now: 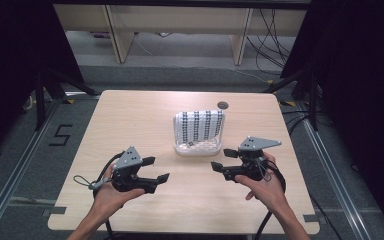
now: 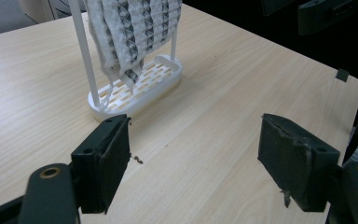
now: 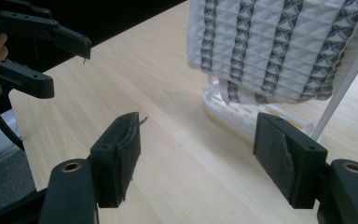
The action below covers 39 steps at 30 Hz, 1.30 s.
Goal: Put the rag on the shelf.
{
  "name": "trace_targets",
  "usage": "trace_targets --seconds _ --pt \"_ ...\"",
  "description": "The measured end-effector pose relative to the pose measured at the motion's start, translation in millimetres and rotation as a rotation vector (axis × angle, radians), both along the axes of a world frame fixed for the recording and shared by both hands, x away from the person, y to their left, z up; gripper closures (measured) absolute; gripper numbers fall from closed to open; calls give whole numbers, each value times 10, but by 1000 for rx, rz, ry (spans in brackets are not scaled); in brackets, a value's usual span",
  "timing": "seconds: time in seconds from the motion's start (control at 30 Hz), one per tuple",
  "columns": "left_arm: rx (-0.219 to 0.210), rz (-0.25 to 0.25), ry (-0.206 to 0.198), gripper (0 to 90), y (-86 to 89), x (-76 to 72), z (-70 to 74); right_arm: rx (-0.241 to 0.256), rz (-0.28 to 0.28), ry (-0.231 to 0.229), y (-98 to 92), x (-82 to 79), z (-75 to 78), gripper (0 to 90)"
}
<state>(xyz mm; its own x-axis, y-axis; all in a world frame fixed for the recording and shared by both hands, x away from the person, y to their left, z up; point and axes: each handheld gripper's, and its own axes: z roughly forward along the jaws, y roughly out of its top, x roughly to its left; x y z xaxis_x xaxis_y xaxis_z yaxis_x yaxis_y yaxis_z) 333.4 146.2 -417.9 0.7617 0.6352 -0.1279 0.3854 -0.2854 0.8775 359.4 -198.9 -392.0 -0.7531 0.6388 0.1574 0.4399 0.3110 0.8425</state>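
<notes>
My left gripper and right gripper both spread apart over the bench, white-and-grey striped cloth ahead between them, draped over white slotted rack, hiding its upper frame

High view: we look down and forward on the whole table from above | left gripper view: low, near the tabletop, facing the white rack | right gripper view: low, close to this rack | shared: rack with cloth

Both hand-held black two-jaw grippers hover apart with jaws spread: left gripper and right gripper, each near the white slotted plastic rack.
</notes>
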Motion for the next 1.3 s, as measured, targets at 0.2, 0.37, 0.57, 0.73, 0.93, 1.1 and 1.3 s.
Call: trace_targets --seconds 0.2,0.37,0.57,0.73,0.93,1.1,1.3 --pt "17 -9 10 244 23 -76 -89 -8 -12 39 -16 -87 -106 326" --pt "18 -13 7 243 38 -108 -144 -16 -8 51 -55 -99 -214 325" --pt "27 -18 7 231 84 -189 -241 -15 -12 78 -71 -160 -315 322" --pt "31 -22 10 226 119 -243 -320 -57 -10 63 -103 -231 -383 306" --pt "41 -18 19 224 167 -304 -413 -69 0 64 -127 -308 -487 288" --pt "47 -7 23 222 227 -345 -481 -79 -15 88 -142 -376 -580 269" --pt "65 -3 29 220 248 -396 -550 -116 -24 104 -181 -420 -678 251"
